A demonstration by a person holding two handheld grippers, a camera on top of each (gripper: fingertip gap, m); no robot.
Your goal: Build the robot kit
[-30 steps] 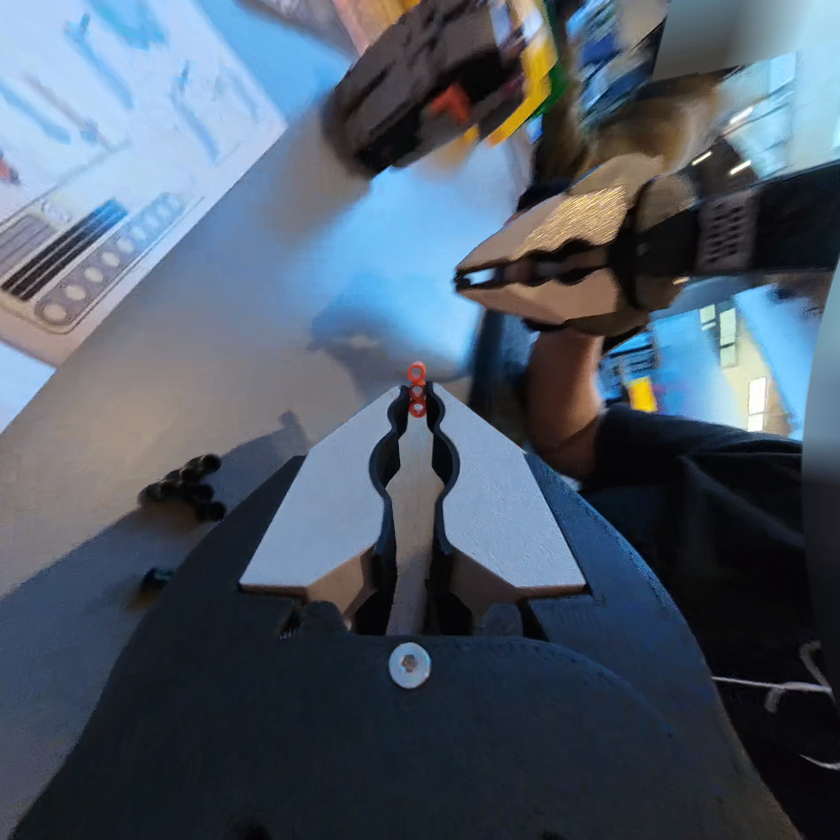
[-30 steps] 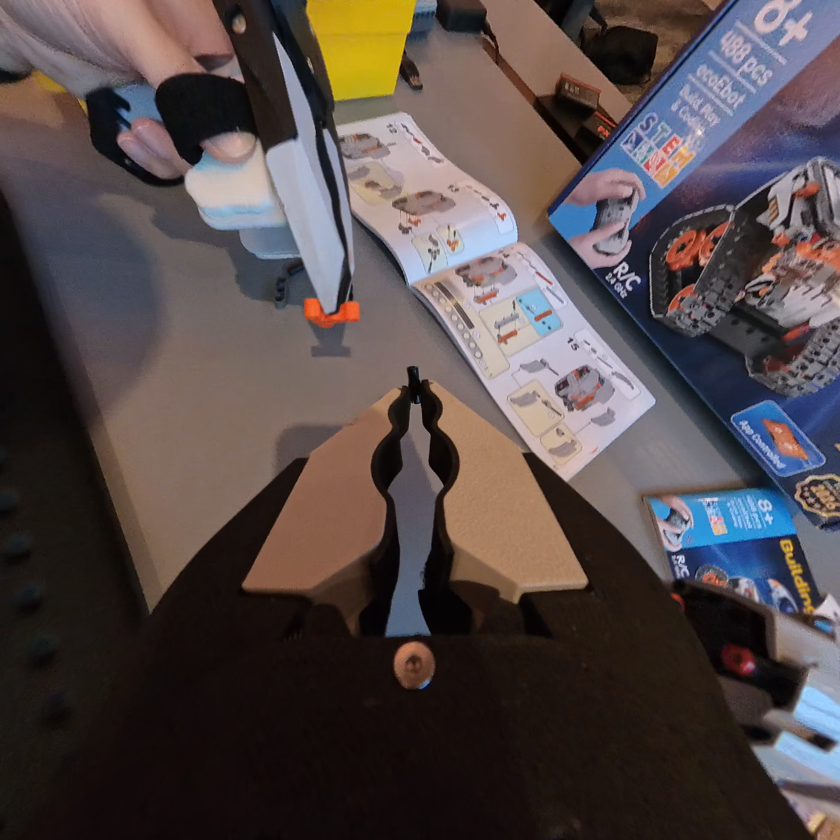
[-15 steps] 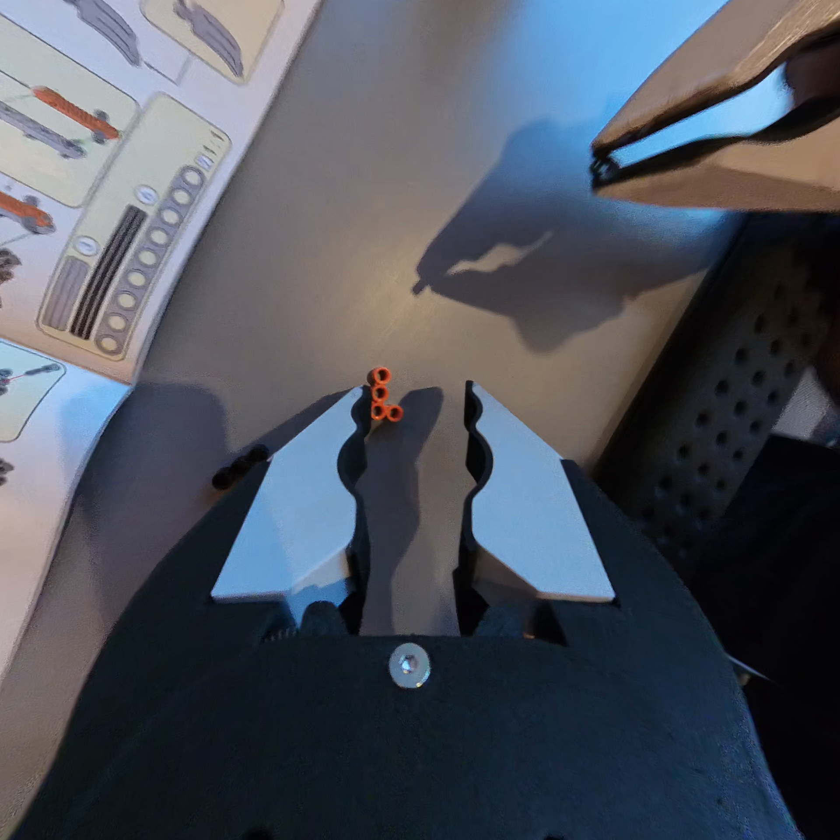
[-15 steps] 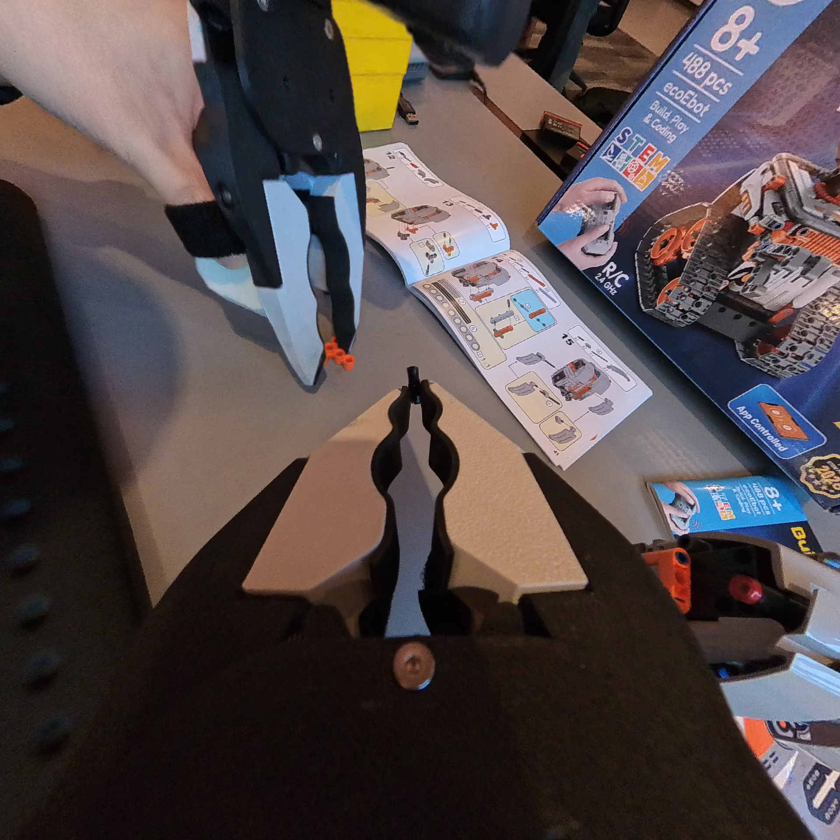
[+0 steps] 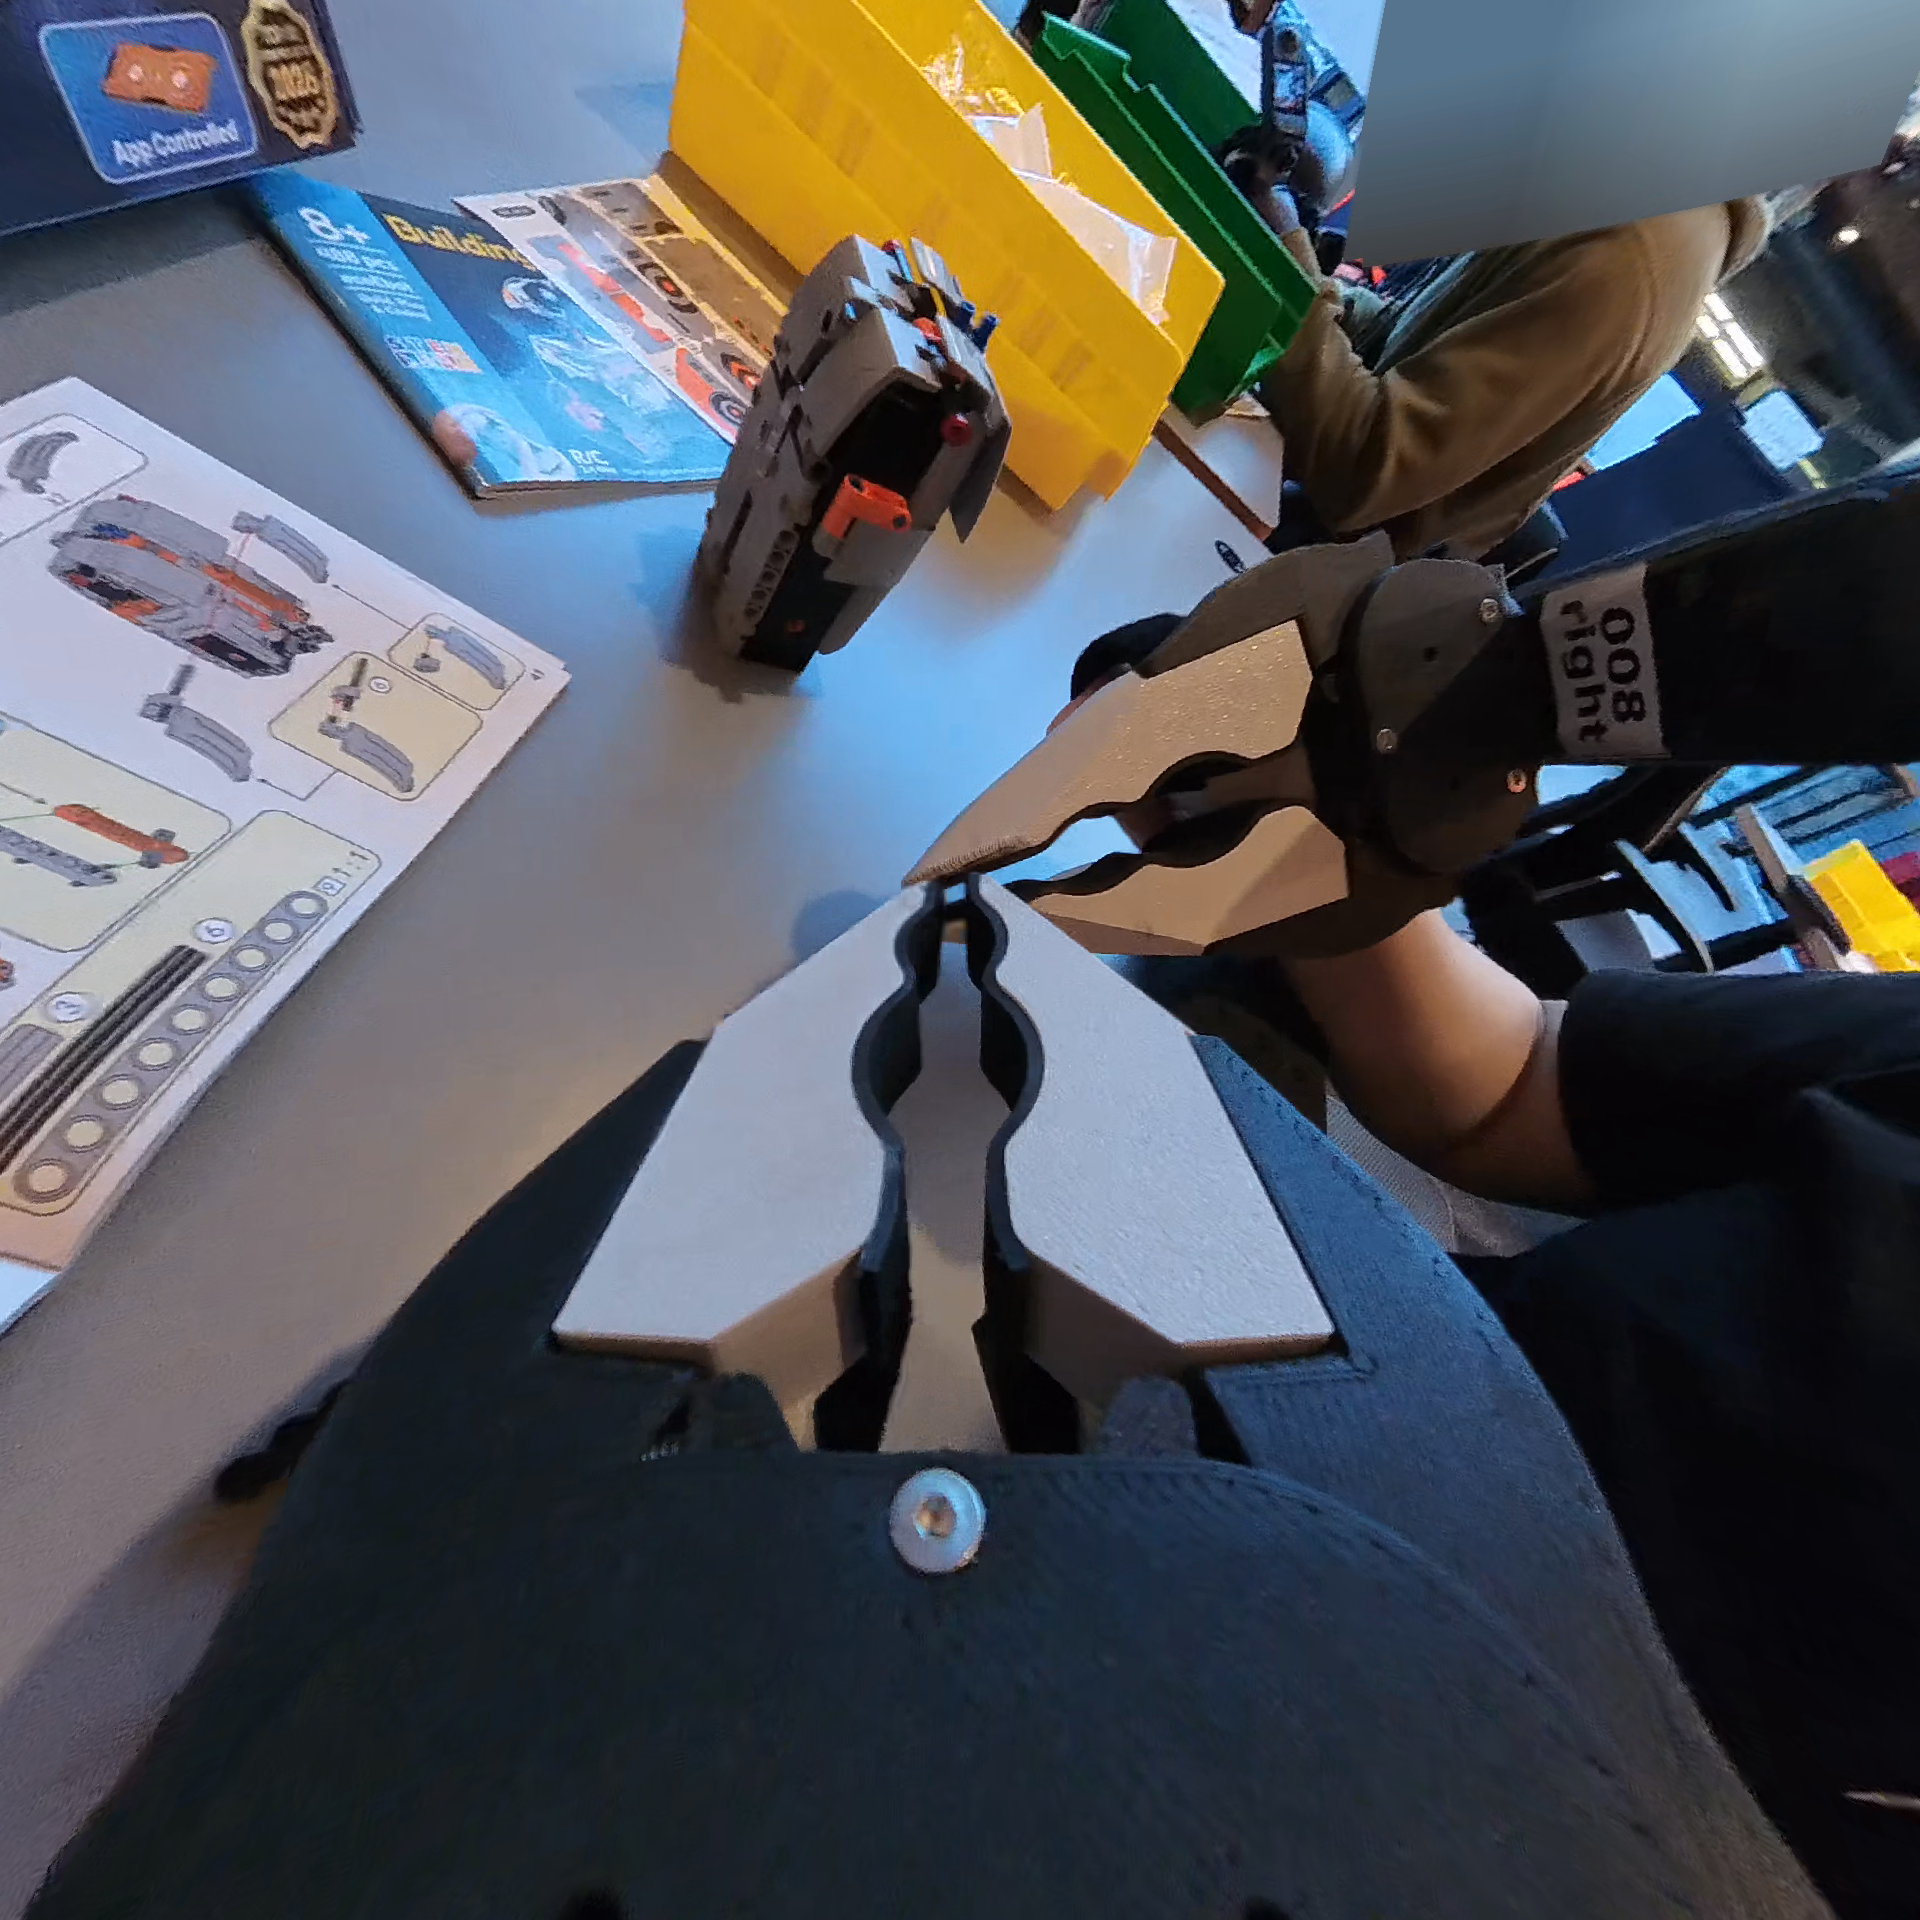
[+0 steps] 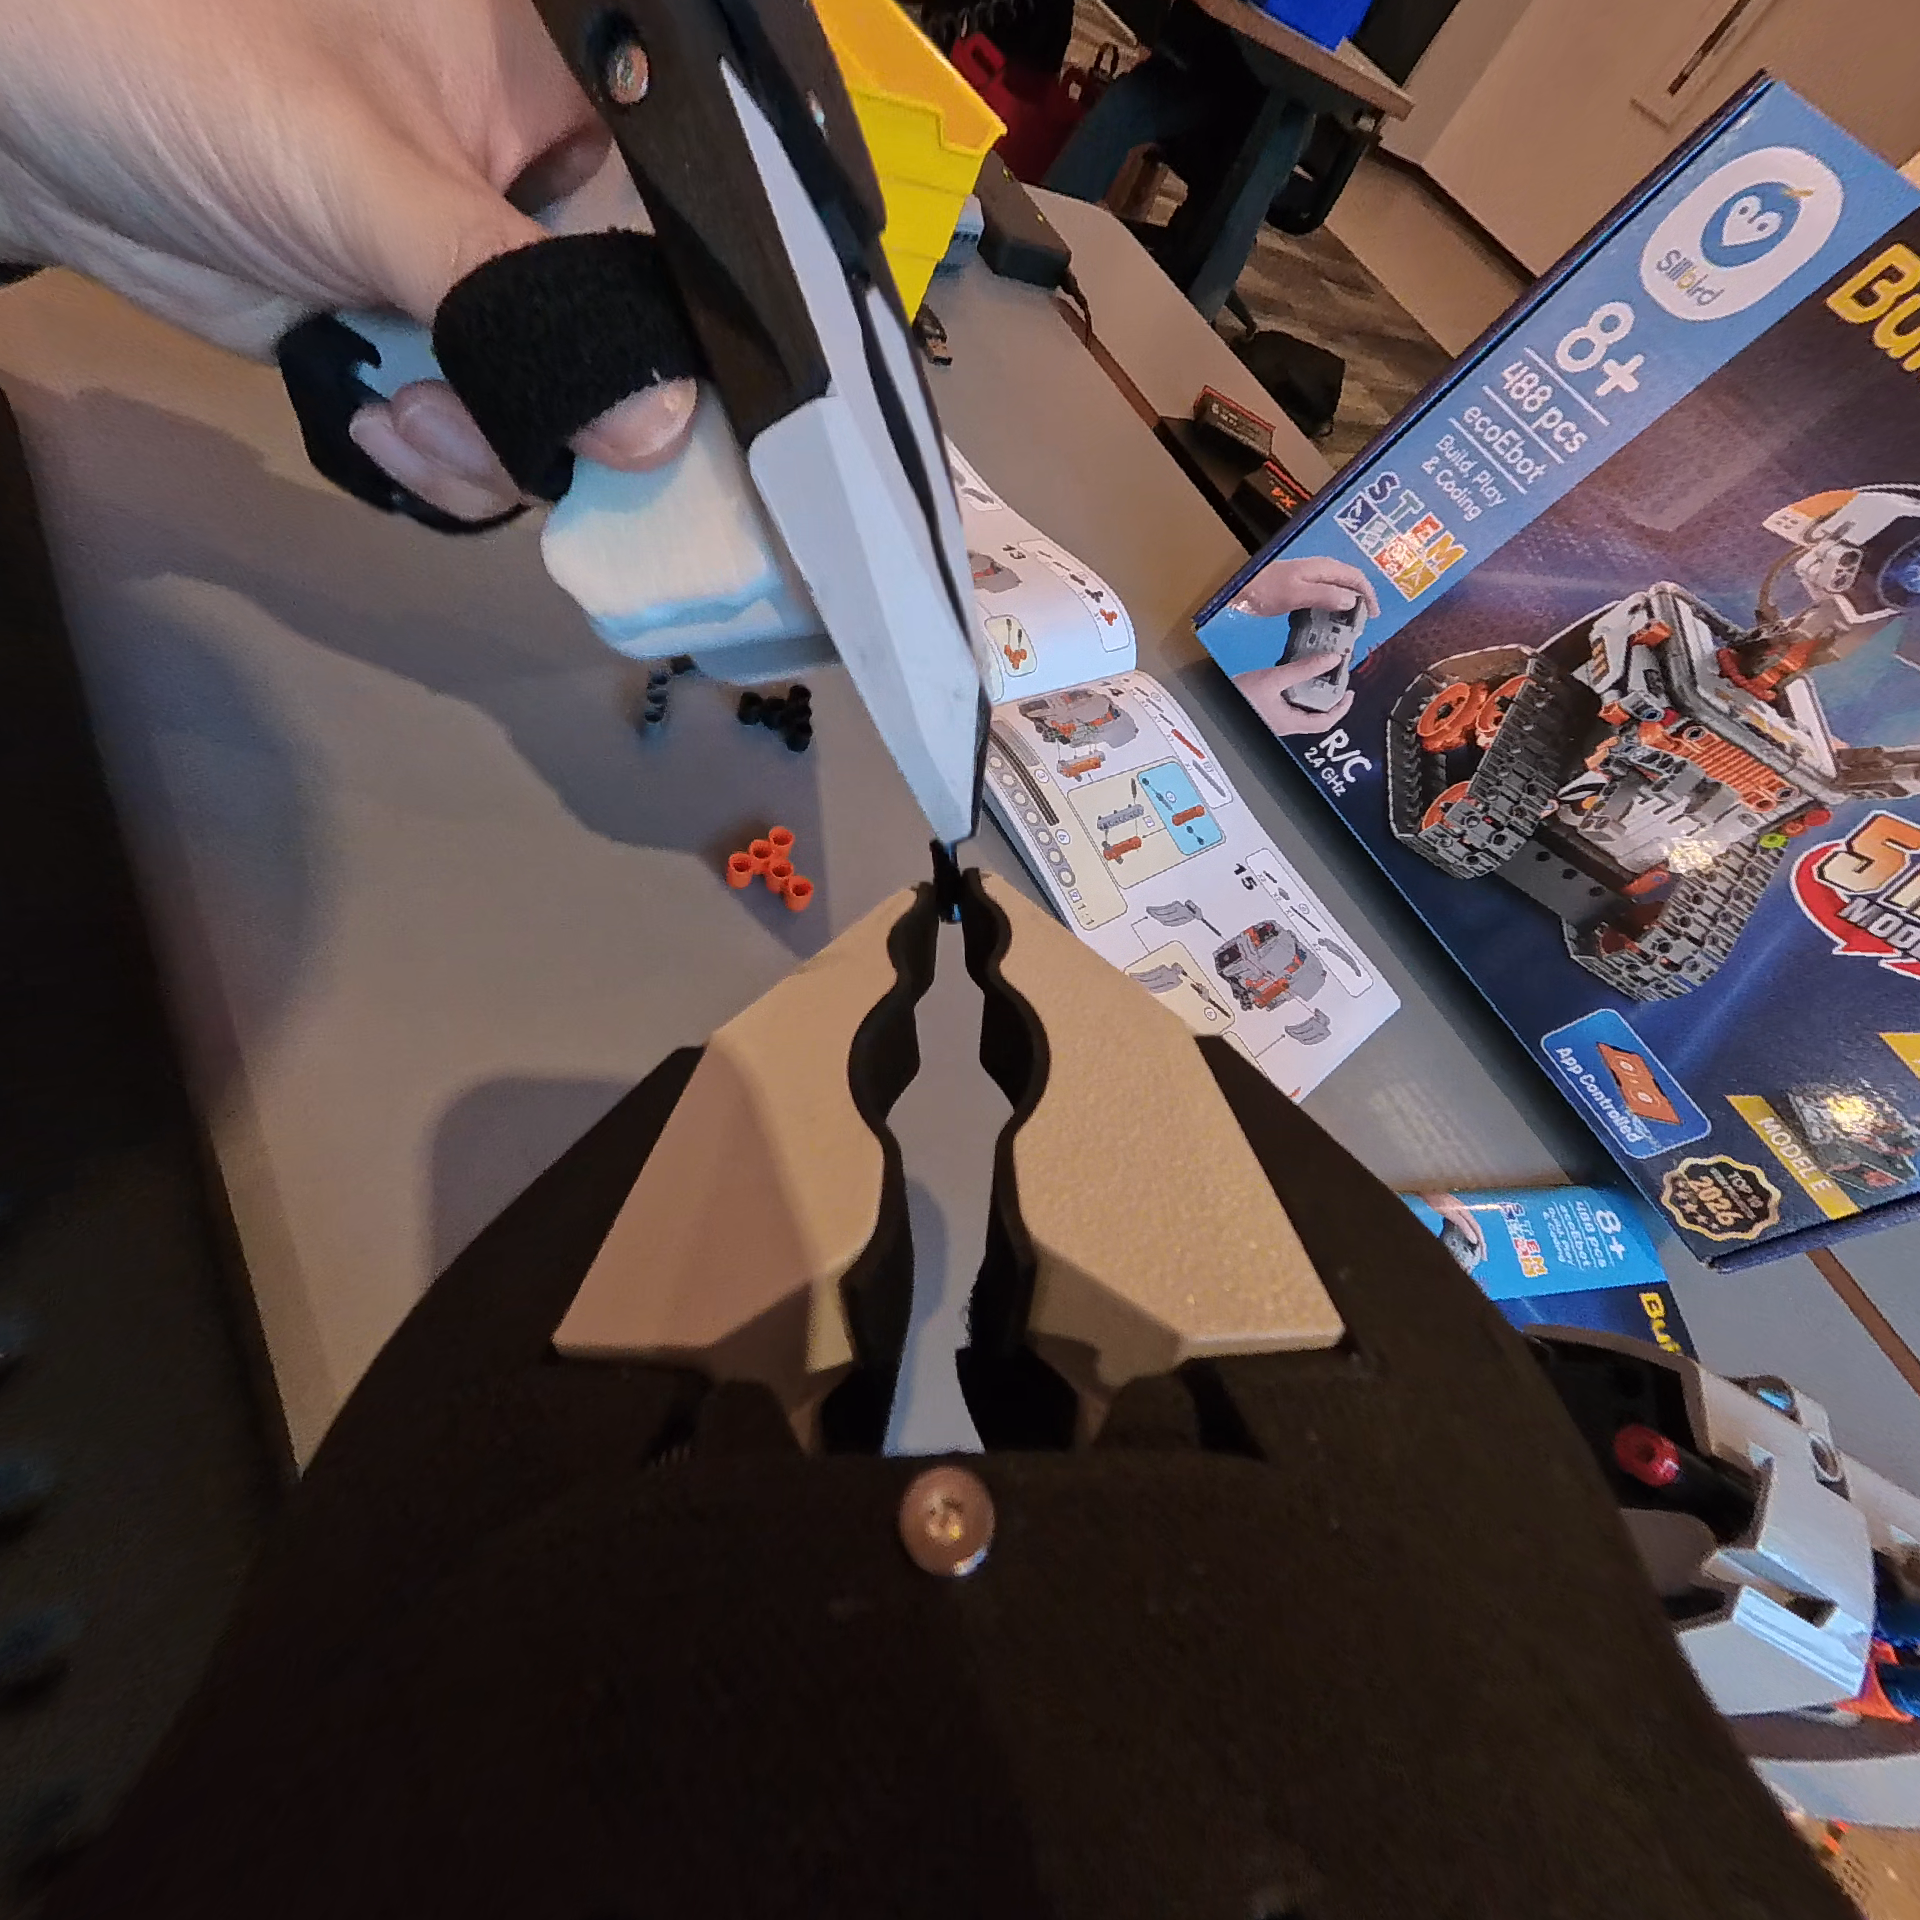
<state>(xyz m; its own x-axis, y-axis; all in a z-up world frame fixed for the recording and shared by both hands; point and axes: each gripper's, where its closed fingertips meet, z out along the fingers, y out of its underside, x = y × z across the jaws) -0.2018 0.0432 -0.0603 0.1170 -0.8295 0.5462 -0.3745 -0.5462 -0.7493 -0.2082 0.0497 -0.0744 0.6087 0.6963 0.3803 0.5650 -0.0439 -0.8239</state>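
Observation:
My right gripper [image 6: 948,894] is shut on a small black pin [image 6: 945,868] that sticks out past its tips, held above the grey table [image 6: 468,935]. My left gripper [image 6: 961,826] comes down from above and its tips close on the pin's free end. In the left wrist view the left gripper [image 5: 953,894] shows a narrow gap at its tips, and the right gripper [image 5: 925,878] meets it from the right. A small orange connector piece [image 6: 771,864] lies loose on the table just left of both tips.
Several loose black pins [image 6: 777,712] lie behind the orange piece. An open instruction booklet [image 6: 1143,831], a big blue box [image 6: 1662,727] and a small blue booklet [image 5: 468,343] lie around. A partly built grey model [image 5: 852,457] stands before yellow [image 5: 935,208] and green [image 5: 1174,187] bins. The tips of both grippers are at nearly the same place. The small orange connector piece [image 6: 771,864] lies around 10 centimeters away from my right fingertips.
My left gripper opened and left the orange piece on the table, then lifted and closed at the tip of the right gripper's black pin. The right gripper kept hold of the pin.

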